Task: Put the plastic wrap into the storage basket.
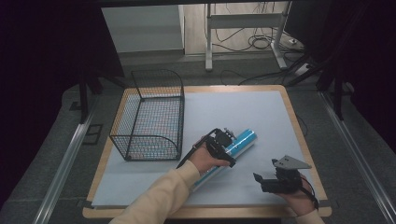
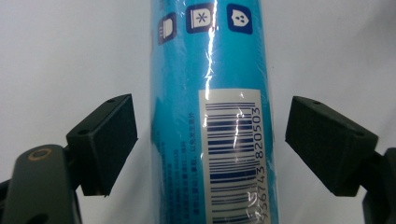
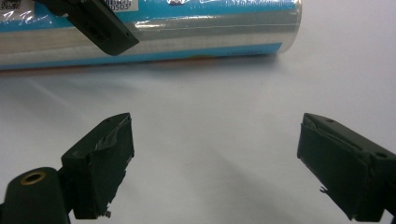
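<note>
my left gripper [image 2: 211, 140] straddles the blue roll [image 2: 212, 112], which runs up the centre of the left gripper view; the jaws are spread, with a sliver of grey mat [image 2: 70, 56] visible between each pad and the shiny wrap, so nothing is pinched yet. in the high view the roll [image 1: 242, 142] lies on its side, slanting from the lower middle of the frame up toward the centre, well apart from the wire basket [image 1: 152, 114] in the left half. my right gripper [image 3: 215, 163] hangs idle near the lower right of that view, its jaws wide too and nothing between them, the roll stretched across the top of its own view. i judge the main risk to be the slick round film: if i squeeze off-centre, the roll could squirt out or spin away across the mat. gripped this far toward 1 end, it may also droop when lifted and catch the basket's rim on the way over.
</note>
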